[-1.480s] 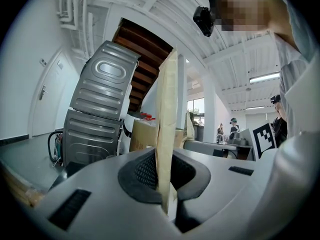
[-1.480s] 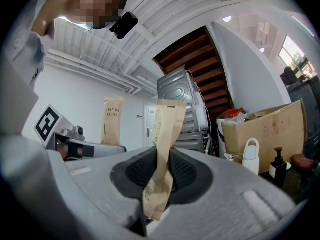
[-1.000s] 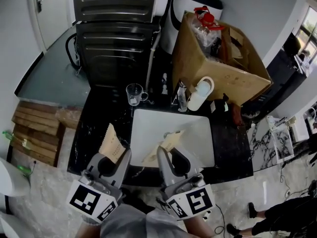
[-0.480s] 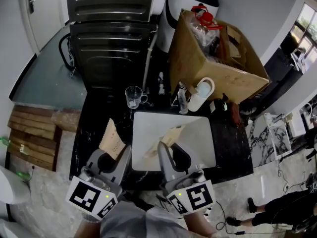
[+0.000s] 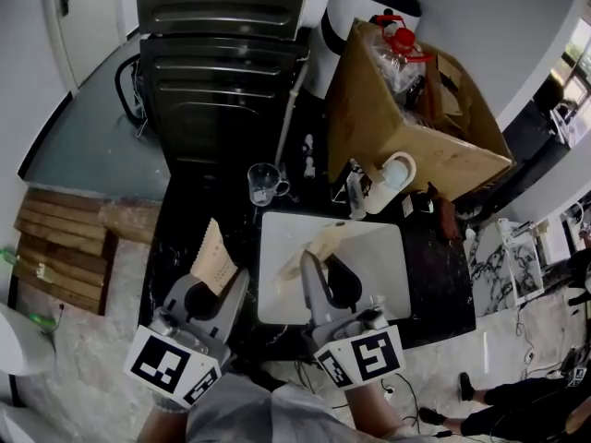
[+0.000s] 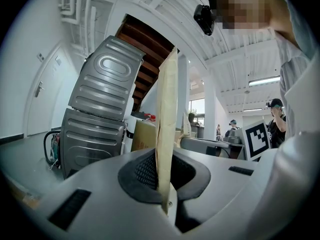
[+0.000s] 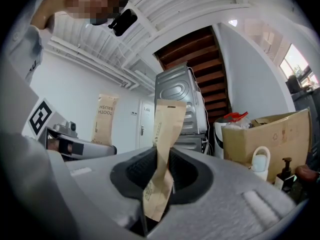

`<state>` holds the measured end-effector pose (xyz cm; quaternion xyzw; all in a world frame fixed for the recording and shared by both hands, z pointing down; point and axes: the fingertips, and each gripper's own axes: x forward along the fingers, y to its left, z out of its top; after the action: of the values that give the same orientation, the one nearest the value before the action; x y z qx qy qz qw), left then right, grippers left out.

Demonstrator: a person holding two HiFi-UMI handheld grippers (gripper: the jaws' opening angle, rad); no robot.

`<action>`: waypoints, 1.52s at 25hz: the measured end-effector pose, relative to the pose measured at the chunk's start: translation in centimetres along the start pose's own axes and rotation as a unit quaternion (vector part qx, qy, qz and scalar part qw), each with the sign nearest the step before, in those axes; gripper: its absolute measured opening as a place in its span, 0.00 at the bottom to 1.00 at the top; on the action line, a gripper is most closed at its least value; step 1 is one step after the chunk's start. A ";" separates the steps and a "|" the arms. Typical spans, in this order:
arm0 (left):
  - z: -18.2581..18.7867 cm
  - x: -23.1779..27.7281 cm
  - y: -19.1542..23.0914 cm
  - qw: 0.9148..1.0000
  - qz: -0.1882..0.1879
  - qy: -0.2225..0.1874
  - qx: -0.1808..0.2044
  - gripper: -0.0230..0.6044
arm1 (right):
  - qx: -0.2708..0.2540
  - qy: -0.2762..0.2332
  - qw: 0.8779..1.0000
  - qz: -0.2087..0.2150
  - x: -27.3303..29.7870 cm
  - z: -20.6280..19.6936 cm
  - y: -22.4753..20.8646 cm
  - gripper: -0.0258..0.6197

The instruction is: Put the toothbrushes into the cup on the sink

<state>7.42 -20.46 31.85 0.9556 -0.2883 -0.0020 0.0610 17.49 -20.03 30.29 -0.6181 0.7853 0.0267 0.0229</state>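
Over the near edge of the white sink (image 5: 380,258), seen from behind the person's shoulders, both tools point level toward the back wall. The left tool (image 5: 214,290) is just off the sink's left side, above the black surface (image 5: 175,238), and its jaws are pinched narrow on a tan paper toothbrush packet (image 5: 213,264). In the left gripper view that packet stands edge-on and upright, clamped near its lower end. The right tool (image 5: 325,281) hangs over the sink's basin, its jaws also closed narrow on a second tan toothbrush packet (image 5: 317,249). In the right gripper view this one is twisted where the pads squeeze it, with a short end drooping below them. The same view shows the left packet beside it, printed with the words TOOTH BRUSH. Neither packet touches the sink or the surface. The glass cup (image 5: 265,184) stands on the black surface just beyond the sink's far left corner, apart from both tools, and I cannot tell whether anything is in it. Behind the sink's far edge are a small pump bottle (image 5: 355,195) and a white jug (image 5: 391,179) leaning against a large cardboard box (image 5: 406,132). A dark grey washing machine (image 5: 222,72) stands beyond the cup, farther from the sink. Wooden planks (image 5: 60,243) lie on the floor well to the sink's left.
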 end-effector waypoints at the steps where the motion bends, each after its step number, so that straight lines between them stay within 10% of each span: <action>1: -0.1 -0.1 0.3 1.000 0.001 0.000 0.000 0.05 | -0.003 -0.001 1.000 0.000 0.4 0.0 0.0 0.15; 38: -1.1 -2.1 6.5 0.998 0.064 0.006 -0.012 0.05 | -0.050 -0.011 0.999 -0.005 16.5 -3.0 -6.2 0.15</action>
<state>2.09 -24.55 33.69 0.9342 -0.3487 0.0043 0.0748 19.64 -37.68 32.01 -0.6221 0.7795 0.0731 0.0007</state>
